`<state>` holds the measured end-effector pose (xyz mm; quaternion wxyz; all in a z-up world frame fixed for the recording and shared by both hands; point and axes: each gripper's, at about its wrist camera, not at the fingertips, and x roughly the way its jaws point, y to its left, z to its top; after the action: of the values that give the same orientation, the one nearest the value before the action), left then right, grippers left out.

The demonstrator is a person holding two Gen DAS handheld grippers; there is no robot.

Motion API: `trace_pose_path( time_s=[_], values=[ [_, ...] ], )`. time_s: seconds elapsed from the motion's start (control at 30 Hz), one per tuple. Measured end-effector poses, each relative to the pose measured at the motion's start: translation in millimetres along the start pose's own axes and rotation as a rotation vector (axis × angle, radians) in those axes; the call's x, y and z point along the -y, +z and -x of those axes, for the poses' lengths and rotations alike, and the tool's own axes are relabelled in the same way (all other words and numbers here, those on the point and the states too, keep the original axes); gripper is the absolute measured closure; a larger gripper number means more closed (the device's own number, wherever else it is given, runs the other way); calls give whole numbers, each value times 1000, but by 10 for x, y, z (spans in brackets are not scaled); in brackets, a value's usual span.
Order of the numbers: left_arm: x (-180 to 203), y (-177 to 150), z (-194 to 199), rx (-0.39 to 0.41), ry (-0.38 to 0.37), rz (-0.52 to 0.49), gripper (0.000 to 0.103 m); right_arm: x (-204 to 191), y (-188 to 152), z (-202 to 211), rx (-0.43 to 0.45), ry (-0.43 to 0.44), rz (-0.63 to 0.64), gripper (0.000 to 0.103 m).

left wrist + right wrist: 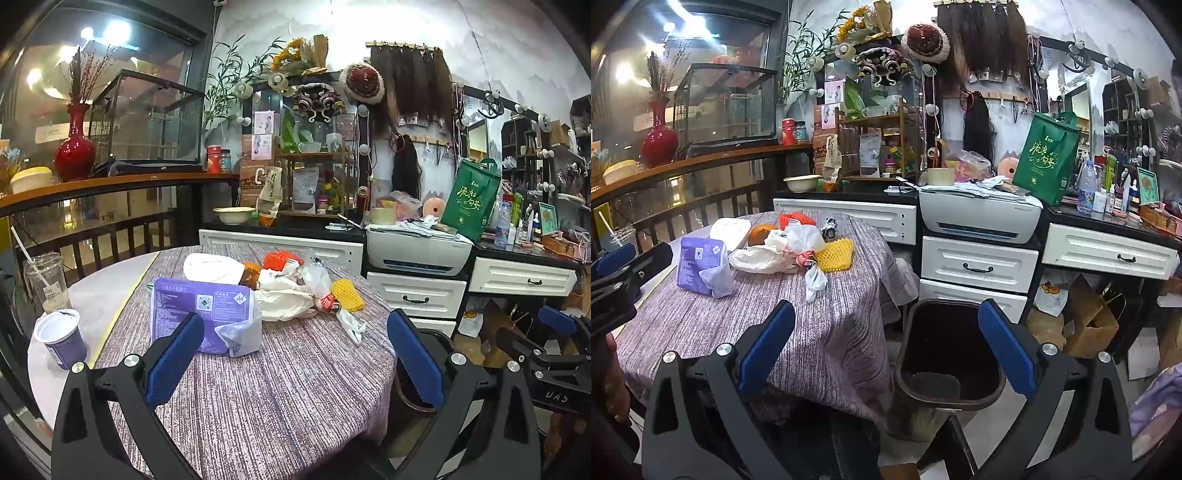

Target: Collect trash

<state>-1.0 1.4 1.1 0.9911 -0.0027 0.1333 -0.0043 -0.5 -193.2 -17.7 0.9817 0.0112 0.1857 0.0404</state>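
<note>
Trash lies on a round table with a purple cloth [258,387]: a purple packet [201,314] [700,267], white crumpled wrappers [284,299] [761,258], a clear plastic bag [317,280] [803,236], yellow foam net [349,293] [836,254], orange net [279,258] [794,218]. My left gripper [295,358] is open and empty above the table's near side. My right gripper [886,350] is open and empty, over the table edge and a dark bin [945,354] standing on the floor to the right.
A purple yogurt cup [61,338] and a clear drink cup with straw [46,282] stand at the table's left. White drawers [979,266] with a printer [979,218] stand behind. Cardboard boxes [1089,321] sit on the floor right. A railing [92,236] runs at left.
</note>
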Motion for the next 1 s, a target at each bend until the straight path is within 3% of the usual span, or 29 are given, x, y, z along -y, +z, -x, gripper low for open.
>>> trace_pose_path(
  time_s=[1.0],
  values=[
    [46,-54,-18,-6,-4,-1,5,16,-8,28,2,-1,0,5]
  ],
)
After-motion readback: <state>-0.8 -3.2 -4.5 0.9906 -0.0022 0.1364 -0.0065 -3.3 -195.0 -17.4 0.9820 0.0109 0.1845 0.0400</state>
